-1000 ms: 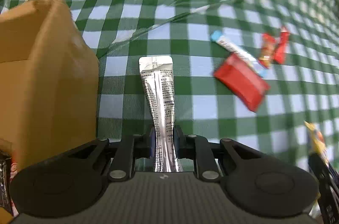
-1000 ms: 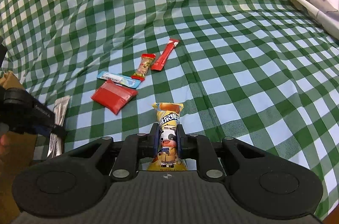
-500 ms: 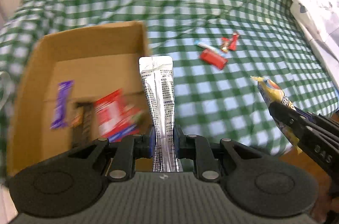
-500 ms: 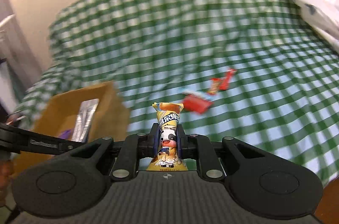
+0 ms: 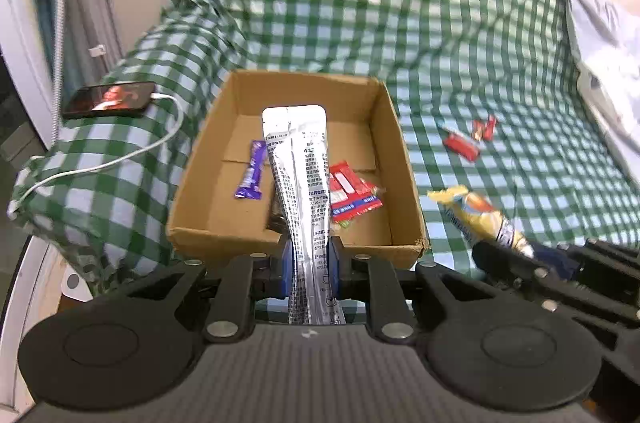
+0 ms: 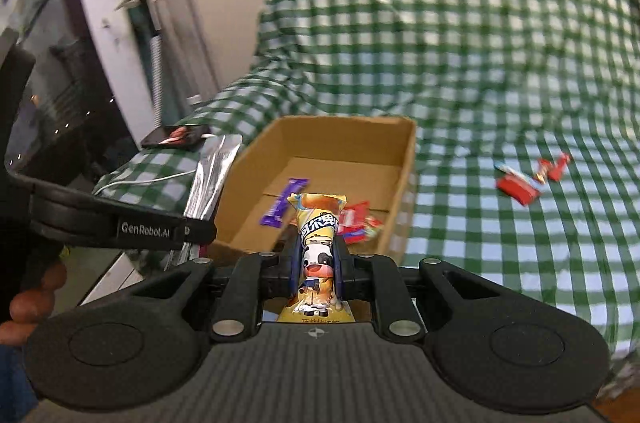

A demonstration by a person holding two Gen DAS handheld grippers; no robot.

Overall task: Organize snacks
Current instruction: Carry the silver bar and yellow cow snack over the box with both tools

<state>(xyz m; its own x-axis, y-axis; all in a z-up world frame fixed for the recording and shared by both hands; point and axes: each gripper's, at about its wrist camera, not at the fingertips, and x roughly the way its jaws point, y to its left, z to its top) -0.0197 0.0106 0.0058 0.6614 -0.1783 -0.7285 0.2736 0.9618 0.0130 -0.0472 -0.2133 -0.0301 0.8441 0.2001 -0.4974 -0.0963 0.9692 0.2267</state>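
Note:
My left gripper (image 5: 308,259) is shut on a silver snack pouch (image 5: 298,175), held upright above the near edge of an open cardboard box (image 5: 396,127). The box holds a purple bar (image 5: 251,170) and red-and-white packets (image 5: 350,191). My right gripper (image 6: 316,259) is shut on a yellow cow-print snack (image 6: 318,231), near the box (image 6: 404,163) front. It also shows in the left wrist view (image 5: 476,217), right of the box. Several snacks (image 5: 466,141) lie on the green checked cloth (image 5: 500,63).
A phone (image 5: 110,99) with a white charging cable (image 5: 120,159) lies on the cloth left of the box. A white patterned fabric (image 5: 600,35) sits at the far right. A wall and a white frame (image 6: 104,35) stand behind and left.
Both grippers have lifted and pulled back from the cloth with their snacks. They now hover at the box's near edge, and the whole box interior shows.

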